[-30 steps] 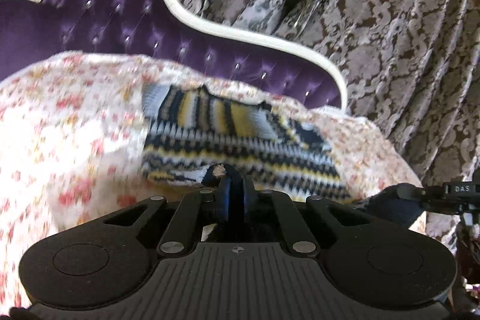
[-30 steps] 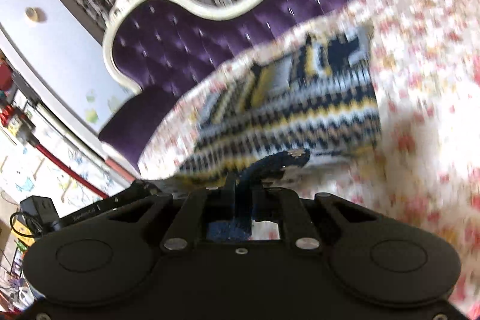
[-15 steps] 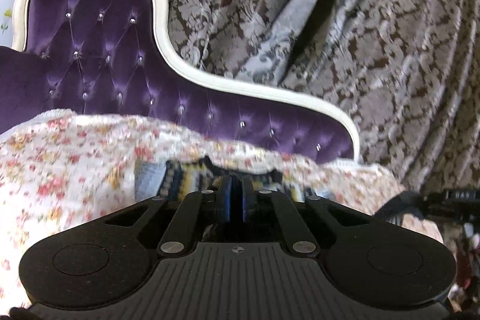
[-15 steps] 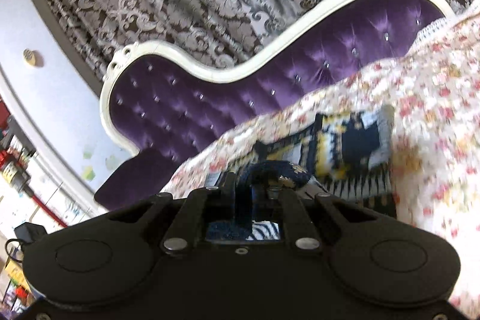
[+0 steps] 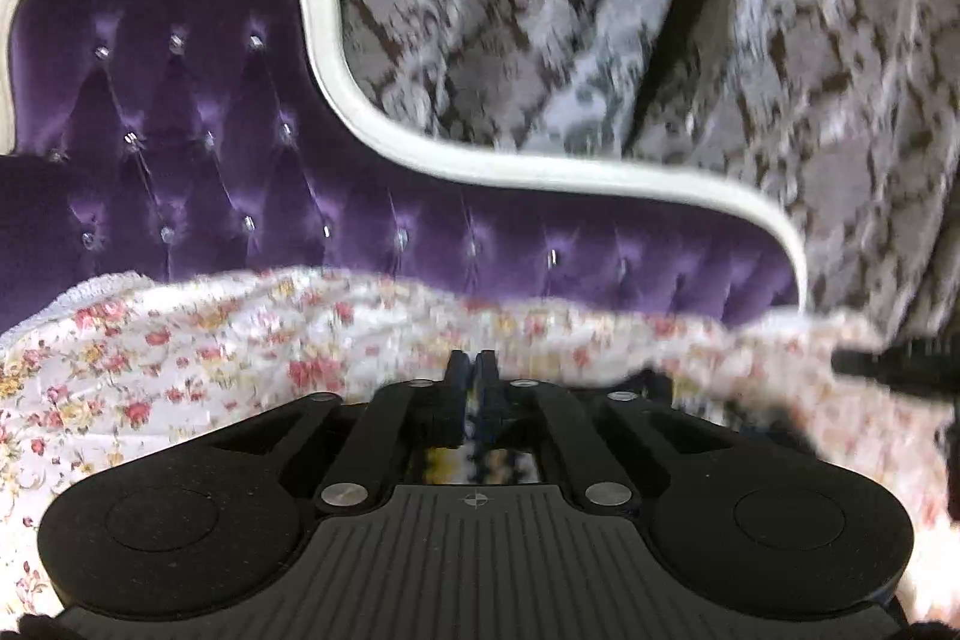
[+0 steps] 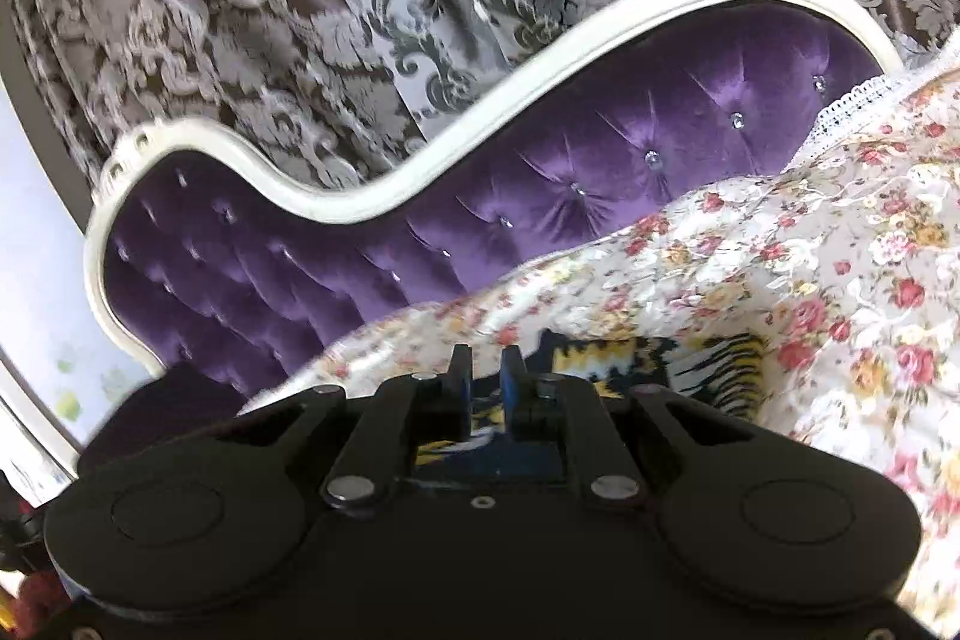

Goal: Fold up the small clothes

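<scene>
A small knit garment with navy, yellow and white stripes (image 6: 678, 364) lies on the floral bedspread (image 6: 840, 280), just beyond my right gripper. My right gripper (image 6: 485, 370) has a small gap between its fingers, with knit showing under them. In the left wrist view my left gripper (image 5: 471, 370) has its fingers pressed together; a bit of the knit (image 5: 480, 460) shows beneath them, mostly hidden by the gripper body. The other gripper (image 5: 888, 370) shows blurred at the right edge.
A purple tufted headboard (image 5: 240, 172) with a white frame stands behind the bed; it also shows in the right wrist view (image 6: 540, 196). Patterned grey and brown curtains (image 5: 660, 10) hang behind it. The left wrist view is motion-blurred.
Both grippers carried the garment's near edge forward over the rest of it and sank low. The right fingers have parted a little and the dark edge they held is gone.
</scene>
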### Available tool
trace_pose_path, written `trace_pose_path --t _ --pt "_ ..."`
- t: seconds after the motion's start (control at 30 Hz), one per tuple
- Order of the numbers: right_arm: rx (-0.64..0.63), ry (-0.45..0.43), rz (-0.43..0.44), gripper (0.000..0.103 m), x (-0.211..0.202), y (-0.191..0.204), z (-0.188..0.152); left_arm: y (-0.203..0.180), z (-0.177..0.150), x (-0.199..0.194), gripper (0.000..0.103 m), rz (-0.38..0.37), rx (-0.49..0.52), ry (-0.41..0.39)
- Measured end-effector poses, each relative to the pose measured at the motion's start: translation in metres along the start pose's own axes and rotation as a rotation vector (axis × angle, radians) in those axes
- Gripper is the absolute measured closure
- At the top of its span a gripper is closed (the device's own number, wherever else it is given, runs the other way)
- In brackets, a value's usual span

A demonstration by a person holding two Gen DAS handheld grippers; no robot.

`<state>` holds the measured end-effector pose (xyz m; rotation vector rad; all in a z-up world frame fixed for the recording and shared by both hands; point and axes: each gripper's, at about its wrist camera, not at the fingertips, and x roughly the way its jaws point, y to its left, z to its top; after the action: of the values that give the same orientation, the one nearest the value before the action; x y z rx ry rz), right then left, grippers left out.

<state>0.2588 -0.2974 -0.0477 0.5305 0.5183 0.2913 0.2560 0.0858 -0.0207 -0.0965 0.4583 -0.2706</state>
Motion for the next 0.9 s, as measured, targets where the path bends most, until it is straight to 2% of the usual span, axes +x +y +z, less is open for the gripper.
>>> trace_pose_path --t 0.03,0.07,0.1,0.13,0.27,0.33,0.43,0.53,0.6,0.67,0.7,0.77,0.9 --pt "-0.028 0.007 -0.008 0.075 0.001 0.001 -0.003 0.0 -0.006 0.002 0.083 -0.007 0.016 0.017" --pt "-0.058 0.022 -0.018 0.072 0.002 0.001 -0.005 0.0 -0.014 0.003 0.066 -0.013 0.034 0.037" --pt "-0.083 0.039 -0.024 0.056 0.003 0.0 -0.009 0.001 -0.02 0.005 0.059 -0.018 0.05 0.053" --pt "-0.096 0.048 -0.032 0.046 0.005 -0.001 -0.012 0.002 -0.025 0.008 0.059 -0.021 0.063 0.07" --pt "-0.137 0.094 -0.05 0.042 0.013 -0.006 -0.023 0.005 -0.039 0.022 0.056 -0.018 0.094 0.146" --pt "-0.174 0.125 -0.072 0.035 0.022 -0.006 -0.028 0.007 -0.041 0.031 0.054 -0.02 0.095 0.169" --pt "-0.237 0.158 -0.093 0.035 0.033 -0.004 -0.035 0.01 -0.042 0.039 0.054 -0.033 0.109 0.18" --pt "-0.224 0.187 -0.086 0.035 0.041 -0.008 -0.041 0.012 -0.044 0.031 0.053 -0.057 0.108 0.127" --pt "-0.213 0.207 -0.076 0.035 0.044 -0.012 -0.045 0.018 -0.045 0.023 0.045 -0.058 0.074 0.085" --pt "-0.234 0.217 -0.079 0.04 0.044 -0.01 -0.048 0.026 -0.047 0.014 0.044 -0.068 0.03 0.053" --pt "-0.243 0.216 -0.082 0.05 0.044 -0.009 -0.048 0.029 -0.048 0.01 0.043 -0.073 0.025 0.044" --pt "-0.243 0.209 -0.086 0.053 0.042 -0.008 -0.049 0.031 -0.049 0.007 0.042 -0.071 0.043 0.037" --pt "-0.24 0.207 -0.073 0.053 0.042 -0.007 -0.048 0.028 -0.053 0.0 0.038 -0.154 0.118 0.03"
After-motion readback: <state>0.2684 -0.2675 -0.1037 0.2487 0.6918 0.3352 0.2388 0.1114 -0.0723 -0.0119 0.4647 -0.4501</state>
